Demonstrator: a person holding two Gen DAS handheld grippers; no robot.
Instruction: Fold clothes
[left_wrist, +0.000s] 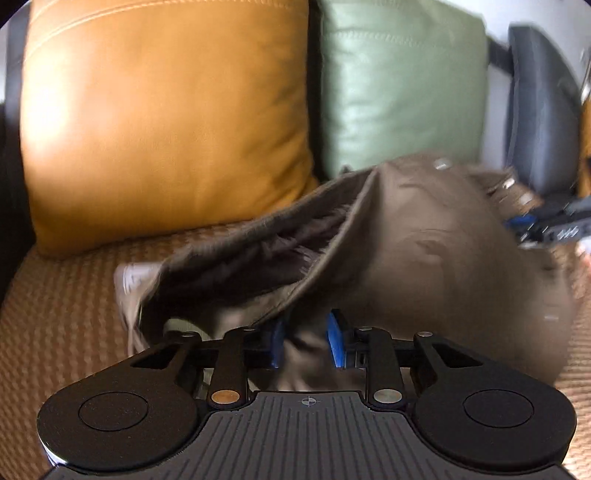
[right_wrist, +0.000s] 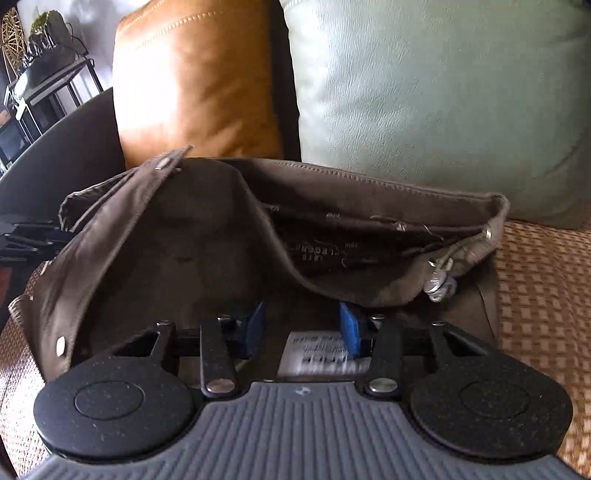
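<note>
A brown pair of trousers (left_wrist: 424, 251) lies bunched on the woven sofa seat (left_wrist: 66, 317), blurred in the left wrist view. My left gripper (left_wrist: 308, 341) has its blue pads (left_wrist: 336, 341) apart, with brown cloth bunched between and over them. In the right wrist view the trousers (right_wrist: 177, 243) show their open waistband with printed lining, a metal button (right_wrist: 439, 284) and a white label (right_wrist: 325, 354). My right gripper (right_wrist: 303, 328) sits under the waistband cloth, its blue pads (right_wrist: 351, 332) well apart. The other gripper (left_wrist: 554, 225) shows dimly at right.
A mustard leather cushion (left_wrist: 162, 122) and a pale green cushion (left_wrist: 402, 85) lean against the sofa back behind the trousers. A dark armrest (right_wrist: 62, 155) is at left in the right wrist view, with a black metal side table (right_wrist: 40, 92) beyond it.
</note>
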